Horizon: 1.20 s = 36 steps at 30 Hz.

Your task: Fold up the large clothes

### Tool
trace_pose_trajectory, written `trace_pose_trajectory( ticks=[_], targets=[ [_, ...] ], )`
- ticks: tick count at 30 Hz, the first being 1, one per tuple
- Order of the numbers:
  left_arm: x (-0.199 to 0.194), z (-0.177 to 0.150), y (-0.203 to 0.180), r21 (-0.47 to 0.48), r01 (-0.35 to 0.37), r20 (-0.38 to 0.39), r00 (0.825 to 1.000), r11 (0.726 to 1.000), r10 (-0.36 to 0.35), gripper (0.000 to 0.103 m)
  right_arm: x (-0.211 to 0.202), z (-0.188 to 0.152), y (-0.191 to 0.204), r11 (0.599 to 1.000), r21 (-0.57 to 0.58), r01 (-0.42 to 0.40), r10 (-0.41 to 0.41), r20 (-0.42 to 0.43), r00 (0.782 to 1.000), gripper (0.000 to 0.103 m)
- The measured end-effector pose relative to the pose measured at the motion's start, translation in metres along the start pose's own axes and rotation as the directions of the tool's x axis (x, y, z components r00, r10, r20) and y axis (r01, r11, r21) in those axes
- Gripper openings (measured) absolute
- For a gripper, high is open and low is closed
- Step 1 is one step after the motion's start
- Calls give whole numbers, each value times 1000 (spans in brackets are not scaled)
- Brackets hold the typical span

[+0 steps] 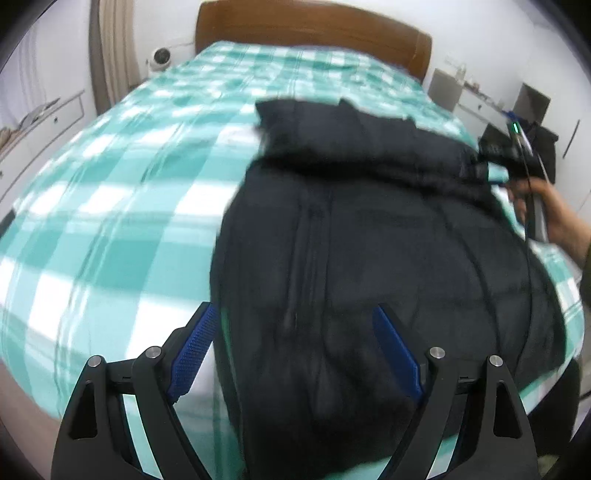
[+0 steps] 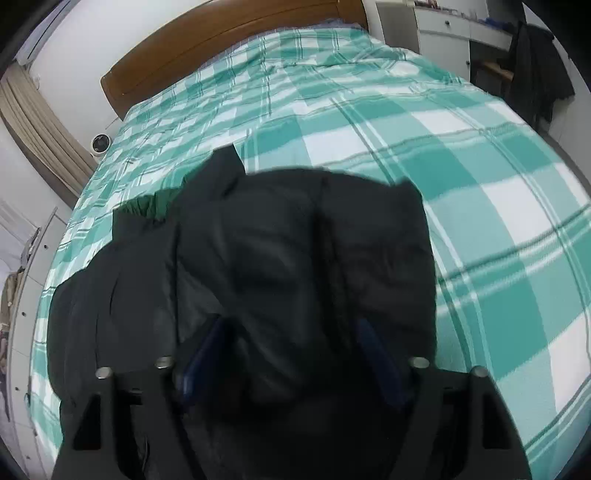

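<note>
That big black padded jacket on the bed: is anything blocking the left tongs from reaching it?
Nothing visible. The black padded jacket lies spread on the teal-and-white checked bedcover, right under the open left tongs, with no object between them.

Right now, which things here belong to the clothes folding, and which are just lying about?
For the job:
black jacket
checked bed cover it lies on
left tool
right tool

Just about:
headboard
small white fan
dark garment hanging by the drawers

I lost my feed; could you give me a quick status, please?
Left gripper open. Right gripper open over jacket. Jacket part-folded on bed. Nothing in the way.
</note>
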<state>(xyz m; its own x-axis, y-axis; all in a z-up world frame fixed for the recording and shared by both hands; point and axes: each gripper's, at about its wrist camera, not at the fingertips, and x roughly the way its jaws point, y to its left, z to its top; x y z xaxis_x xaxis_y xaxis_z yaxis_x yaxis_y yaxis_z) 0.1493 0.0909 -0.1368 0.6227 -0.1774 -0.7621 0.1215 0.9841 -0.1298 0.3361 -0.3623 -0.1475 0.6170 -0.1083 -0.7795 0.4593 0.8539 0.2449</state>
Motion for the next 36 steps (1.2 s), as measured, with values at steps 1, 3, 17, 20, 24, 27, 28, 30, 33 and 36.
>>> trace_pose_trajectory(
  ticks=[1, 3, 17, 20, 24, 27, 28, 30, 33, 36],
  targets=[
    [1, 14, -2, 8, 15, 14, 1000, 1000, -15, 88, -10, 1, -1, 1000, -24, 14, -14, 25, 1000, 77],
    [10, 58, -7, 23, 38, 62, 997, 999, -39, 89, -42, 4, 9, 994, -95, 50, -38, 130, 991, 77],
    [234, 175, -39, 68, 1, -135, 991, 998, 8, 101, 44, 3, 57, 956, -283, -76, 66, -44, 997, 77],
    [228, 178, -39, 67, -8, -148, 989, 998, 18, 100, 47, -5, 60, 948, -316, -43, 38, -25, 999, 77],
    [196, 198, -41, 65, 23, -72, 997, 998, -19, 97, 49, -6, 53, 954, -291, -73, 70, -20, 997, 77],
    [199, 226, -43, 8, 62, -42, 997, 998, -62, 97, 48, -8, 50, 955, -285, -80, 81, -11, 997, 77],
    [204, 234, -44, 1, 60, -40, 997, 998, -60, 97, 48, -8, 50, 955, -286, -80, 82, -7, 997, 77],
    [227, 249, -46, -10, 33, -46, 998, 999, -34, 98, 45, -13, 48, 955, -284, -85, 89, 0, 996, 77],
    [281, 254, -33, -84, -26, -145, 989, 996, 13, 100, 42, -17, 46, 955, -279, -103, 109, 7, 994, 77],
    [305, 247, -15, -157, -43, -173, 985, 987, 16, 103, 43, -19, 44, 953, -277, -123, 131, 10, 991, 77]
  ],
)
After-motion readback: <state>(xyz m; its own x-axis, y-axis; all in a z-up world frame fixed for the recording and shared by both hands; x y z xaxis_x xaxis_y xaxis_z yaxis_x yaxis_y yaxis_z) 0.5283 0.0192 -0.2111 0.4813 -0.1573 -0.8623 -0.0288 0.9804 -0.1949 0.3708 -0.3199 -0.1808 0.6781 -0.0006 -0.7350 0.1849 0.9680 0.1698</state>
